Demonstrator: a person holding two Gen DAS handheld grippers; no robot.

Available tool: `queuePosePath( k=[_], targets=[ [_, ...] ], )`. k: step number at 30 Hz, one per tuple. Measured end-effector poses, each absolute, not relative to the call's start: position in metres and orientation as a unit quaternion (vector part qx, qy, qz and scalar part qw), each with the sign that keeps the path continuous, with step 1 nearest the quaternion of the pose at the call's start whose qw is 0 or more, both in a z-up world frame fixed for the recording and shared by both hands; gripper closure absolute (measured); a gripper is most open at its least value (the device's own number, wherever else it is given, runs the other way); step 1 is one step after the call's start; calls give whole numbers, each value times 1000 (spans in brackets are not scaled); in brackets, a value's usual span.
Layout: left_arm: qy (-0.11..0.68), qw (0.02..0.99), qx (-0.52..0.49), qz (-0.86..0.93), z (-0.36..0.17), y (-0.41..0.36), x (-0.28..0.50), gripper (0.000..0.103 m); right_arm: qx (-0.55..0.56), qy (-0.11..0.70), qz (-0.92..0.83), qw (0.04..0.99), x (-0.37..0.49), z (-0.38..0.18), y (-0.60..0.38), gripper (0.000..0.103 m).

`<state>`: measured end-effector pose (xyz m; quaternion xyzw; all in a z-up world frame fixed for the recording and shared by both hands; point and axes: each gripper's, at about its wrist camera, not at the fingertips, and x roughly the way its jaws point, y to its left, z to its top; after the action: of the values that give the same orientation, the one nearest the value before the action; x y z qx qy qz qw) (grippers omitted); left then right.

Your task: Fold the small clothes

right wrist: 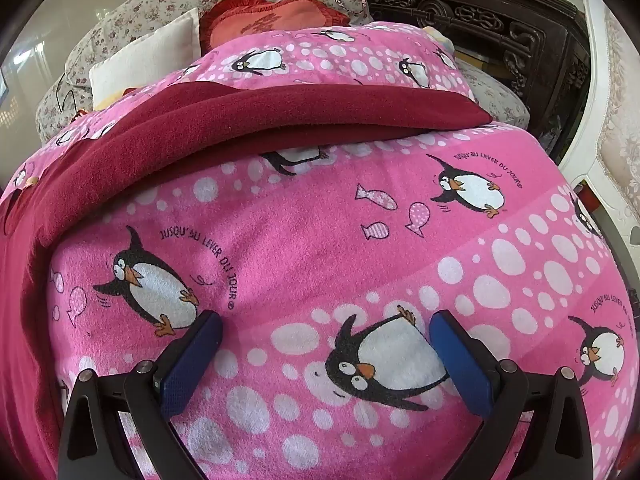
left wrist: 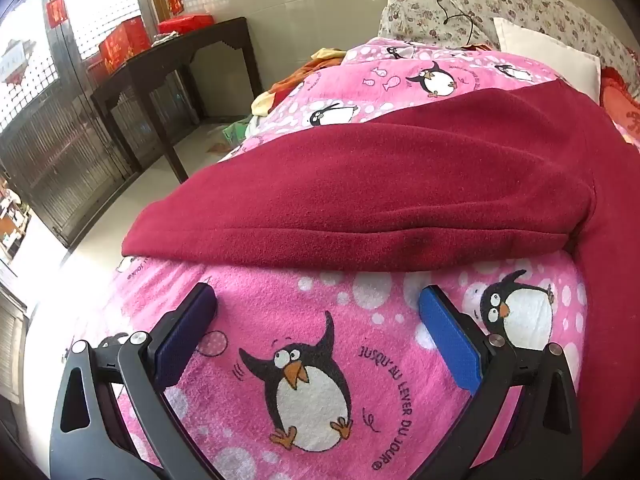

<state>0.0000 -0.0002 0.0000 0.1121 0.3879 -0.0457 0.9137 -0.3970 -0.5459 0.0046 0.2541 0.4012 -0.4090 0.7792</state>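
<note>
The left hand-held gripper (left wrist: 318, 304) stood wide, its two blue ribbed pads apart with nothing between them, hovering over a fuzzy pink blanket (left wrist: 248, 320) printed with penguins, white dots and curved lettering. Just ahead of its fingertips lay the dark red garment (left wrist: 360, 184), a soft, thick fleece piece folded over itself into a long rounded band with a stitched hem along its near edge; one part ran down past the right finger. The right hand-held gripper (right wrist: 326, 330) was likewise wide and held nothing, poised above the same blanket (right wrist: 300, 240), with the garment (right wrist: 280, 112) well ahead of it and curving back along its left side in layered folds. Only the left wrist view showed a dark wooden desk (left wrist: 180, 52) ahead to the left carrying red boxes (left wrist: 124, 40), a metal gate and a pale glossy floor. Only the right wrist view showed a carved dark wood cabinet (right wrist: 480, 28) ahead to the right and a red heart-shaped cushion (right wrist: 272, 20). Both views showed a white pillow (right wrist: 148, 60) and flowered bedding (left wrist: 520, 4) beyond the garment.
</note>
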Motion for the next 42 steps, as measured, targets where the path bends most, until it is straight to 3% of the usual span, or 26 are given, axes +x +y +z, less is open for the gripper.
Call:
queuePosePath(
  k=[30,37,42],
  targets=[
    [390,912,111,-65,5,0,-5,1,252,402,-413,777,-397,6,-545,0],
    [343,924,125,-111,26,-8,-43,1,265,406,-398,779,-391,7,-553,0],
    [341,922,110,-150,40,-14,-59,1,253,400,-330,817,-397,32,-523,6]
  ],
)
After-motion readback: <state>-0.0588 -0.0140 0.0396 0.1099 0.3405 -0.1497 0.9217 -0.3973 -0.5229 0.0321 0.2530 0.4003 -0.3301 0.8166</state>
